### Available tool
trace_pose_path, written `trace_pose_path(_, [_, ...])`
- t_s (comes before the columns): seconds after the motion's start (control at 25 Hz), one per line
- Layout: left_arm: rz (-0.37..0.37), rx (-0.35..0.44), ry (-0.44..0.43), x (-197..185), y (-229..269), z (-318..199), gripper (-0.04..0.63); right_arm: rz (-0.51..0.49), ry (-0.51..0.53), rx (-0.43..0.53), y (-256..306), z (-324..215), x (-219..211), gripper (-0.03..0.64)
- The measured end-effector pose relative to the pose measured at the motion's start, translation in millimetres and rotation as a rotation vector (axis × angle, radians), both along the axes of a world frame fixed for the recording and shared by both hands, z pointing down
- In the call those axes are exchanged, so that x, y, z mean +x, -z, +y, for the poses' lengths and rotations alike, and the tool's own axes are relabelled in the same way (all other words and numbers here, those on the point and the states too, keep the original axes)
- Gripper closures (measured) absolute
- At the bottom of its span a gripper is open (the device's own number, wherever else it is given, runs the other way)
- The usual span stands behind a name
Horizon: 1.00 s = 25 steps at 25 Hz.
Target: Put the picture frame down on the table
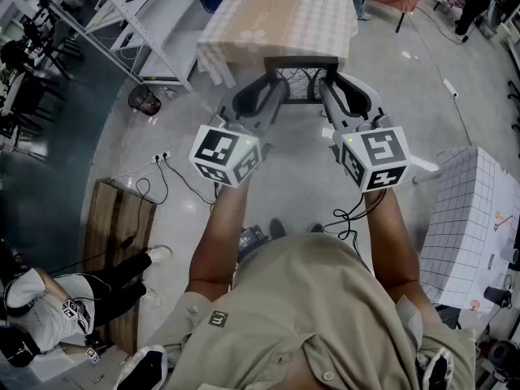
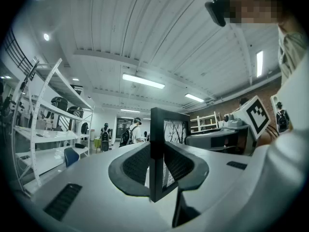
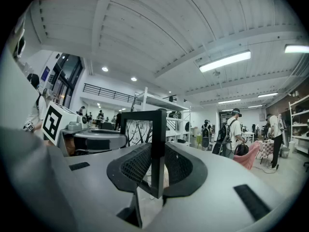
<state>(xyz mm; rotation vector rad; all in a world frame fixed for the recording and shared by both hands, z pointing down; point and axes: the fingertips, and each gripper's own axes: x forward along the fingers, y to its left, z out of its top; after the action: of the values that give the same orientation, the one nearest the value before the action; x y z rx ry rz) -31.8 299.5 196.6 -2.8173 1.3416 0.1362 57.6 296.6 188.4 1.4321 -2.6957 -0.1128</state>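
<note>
My left gripper and right gripper each clamp one side edge of the black rectangular picture frame, holding it in the air near the beige checked-cloth table.

Head view steeply down, desk at upper centre, gripper views close behind their jaws, tilted upward, all sharing the picture frame.
</note>
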Motion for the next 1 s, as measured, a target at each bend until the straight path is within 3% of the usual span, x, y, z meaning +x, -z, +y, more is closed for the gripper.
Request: trace_pose_path(1.0, [0.008,0.001,-0.013,12,-2,5,0.509,-0.001,0.0,0.004,-1,6,12,0.529])
